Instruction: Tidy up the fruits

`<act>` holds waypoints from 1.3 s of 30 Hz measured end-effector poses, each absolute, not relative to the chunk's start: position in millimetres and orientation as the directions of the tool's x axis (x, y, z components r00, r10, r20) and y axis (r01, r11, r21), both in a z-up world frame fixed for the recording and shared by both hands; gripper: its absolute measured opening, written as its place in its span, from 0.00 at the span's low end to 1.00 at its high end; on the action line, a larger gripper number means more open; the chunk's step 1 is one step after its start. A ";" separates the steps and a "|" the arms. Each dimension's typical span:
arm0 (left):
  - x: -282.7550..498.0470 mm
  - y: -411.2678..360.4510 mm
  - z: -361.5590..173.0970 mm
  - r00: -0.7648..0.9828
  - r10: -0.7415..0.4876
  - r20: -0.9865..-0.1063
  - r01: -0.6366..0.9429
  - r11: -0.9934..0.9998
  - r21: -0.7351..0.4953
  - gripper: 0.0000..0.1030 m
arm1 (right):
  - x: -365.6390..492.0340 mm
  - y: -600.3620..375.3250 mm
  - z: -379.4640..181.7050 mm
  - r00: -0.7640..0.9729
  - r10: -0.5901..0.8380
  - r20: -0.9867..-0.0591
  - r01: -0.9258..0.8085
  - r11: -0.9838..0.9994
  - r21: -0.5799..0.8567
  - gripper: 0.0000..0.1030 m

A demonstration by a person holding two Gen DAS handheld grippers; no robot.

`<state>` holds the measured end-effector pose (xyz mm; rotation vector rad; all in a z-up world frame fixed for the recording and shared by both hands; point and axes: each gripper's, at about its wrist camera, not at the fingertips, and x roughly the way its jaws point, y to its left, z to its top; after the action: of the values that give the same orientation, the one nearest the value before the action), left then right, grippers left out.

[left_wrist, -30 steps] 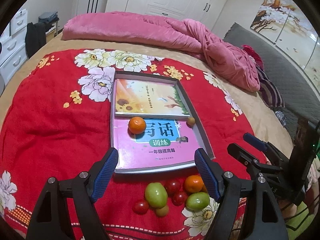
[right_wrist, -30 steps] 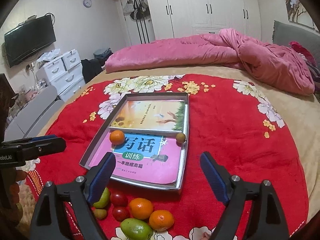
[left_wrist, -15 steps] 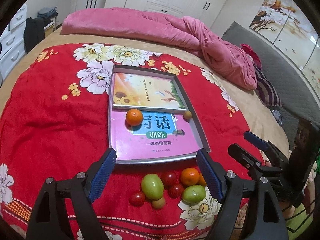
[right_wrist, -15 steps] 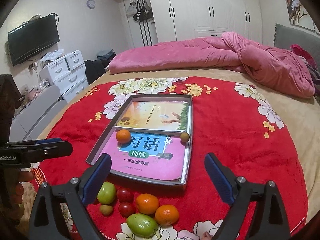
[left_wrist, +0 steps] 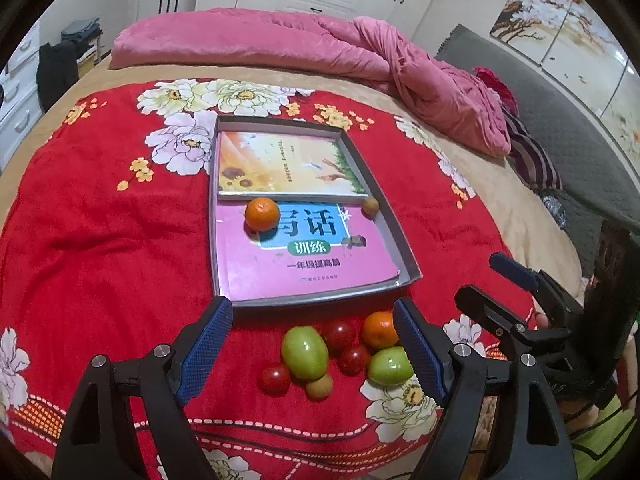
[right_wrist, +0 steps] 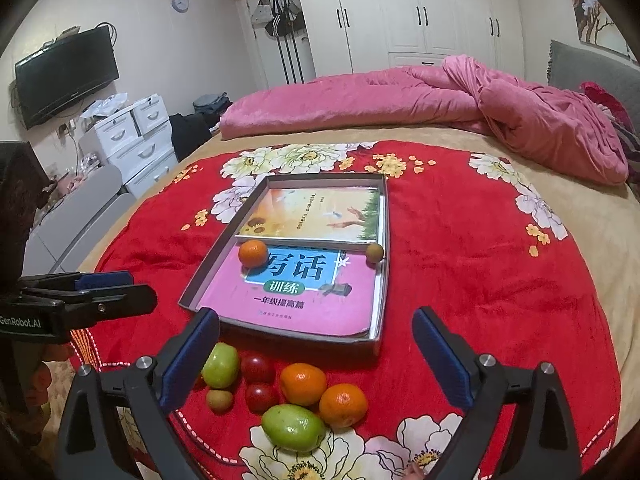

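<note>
two fruits in the tray, the pile still waiting

your right gripper (right_wrist: 316,344) has just been spreading its jaws and nothing sits between them; your left gripper (left_wrist: 312,340) is spread and empty too. both hang above the fruit pile (left_wrist: 336,352) on the red blanket (left_wrist: 100,240), at 6 o'clock of the tray (right_wrist: 382,280). that heap holds two green fruits, two oranges, three red tomatoes and a small brown fruit. inside the tray, on the pink book (left_wrist: 304,256), only one orange (left_wrist: 262,214) at 9 o'clock and one small brown fruit (left_wrist: 370,205) at 3 o'clock are placed. i judge the sorting barely begun: eight pieces remain for you to move.
</note>
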<state>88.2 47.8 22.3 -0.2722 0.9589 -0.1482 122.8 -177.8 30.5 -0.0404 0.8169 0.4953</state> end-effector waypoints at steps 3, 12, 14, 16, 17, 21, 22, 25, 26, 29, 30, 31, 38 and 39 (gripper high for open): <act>86.1 45.6 20.0 0.559 -0.245 -0.792 0.011 0.958 -0.288 0.81 | 120.2 -179.0 29.9 0.575 0.406 -0.711 -0.440 0.885 0.151 0.95; 78.8 39.5 7.9 0.525 -0.242 -0.816 0.019 0.962 -0.273 0.81 | 109.6 -180.2 16.8 0.547 0.385 -0.743 -0.430 0.891 0.145 0.95; 77.0 38.1 5.1 0.517 -0.240 -0.822 0.022 0.963 -0.267 0.81 | 106.5 -178.9 13.2 0.540 0.380 -0.751 -0.432 0.891 0.141 0.95; 75.5 37.4 2.8 0.512 -0.238 -0.825 0.022 0.964 -0.265 0.81 | 104.8 -178.1 10.9 0.534 0.380 -0.755 -0.433 0.890 0.141 0.95; 75.1 37.1 1.5 0.509 -0.237 -0.827 0.022 0.965 -0.263 0.81 | 103.7 -177.6 9.3 0.529 0.381 -0.759 -0.434 0.889 0.144 0.95; 73.0 35.6 -4.1 0.494 -0.237 -0.837 0.024 0.966 -0.259 0.81 | 99.3 -175.5 5.2 0.516 0.379 -0.768 -0.444 0.885 0.138 0.95; 72.9 35.4 -5.1 0.490 -0.236 -0.839 0.023 0.966 -0.258 0.81 | 98.4 -175.0 4.4 0.513 0.378 -0.770 -0.446 0.885 0.138 0.95; 72.1 34.1 -7.5 0.484 -0.229 -0.845 0.024 0.968 -0.249 0.81 | 96.2 -175.1 2.1 0.503 0.380 -0.776 -0.441 0.885 0.148 0.95; 72.1 33.9 -8.3 0.482 -0.224 -0.847 0.021 0.970 -0.244 0.81 | 95.2 -174.9 1.2 0.499 0.381 -0.778 -0.442 0.884 0.149 0.95; 72.7 34.4 -10.0 0.475 -0.226 -0.851 0.021 0.969 -0.245 0.81 | 92.2 -173.4 -1.5 0.491 0.378 -0.785 -0.449 0.882 0.144 0.95; 72.7 34.0 -10.7 0.472 -0.224 -0.853 0.020 0.970 -0.244 0.81 | 91.1 -172.9 -2.7 0.487 0.378 -0.787 -0.451 0.881 0.144 0.95; 72.8 33.9 -11.3 0.469 -0.223 -0.855 0.020 0.970 -0.243 0.81 | 90.2 -172.6 -3.5 0.484 0.377 -0.789 -0.451 0.881 0.144 0.95; 74.3 34.2 -19.6 0.435 -0.226 -0.871 0.004 0.969 -0.249 0.81 | 82.6 -169.4 -11.7 0.461 0.372 -0.806 -0.454 0.879 0.146 0.95; 74.5 33.8 -20.7 0.431 -0.225 -0.874 0.003 0.969 -0.247 0.81 | 81.7 -168.7 -13.3 0.454 0.372 -0.810 -0.453 0.879 0.149 0.95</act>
<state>74.5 33.8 -20.7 -0.2211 1.1181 -0.1436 81.7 -168.7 -13.3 -0.0928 0.9742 0.5098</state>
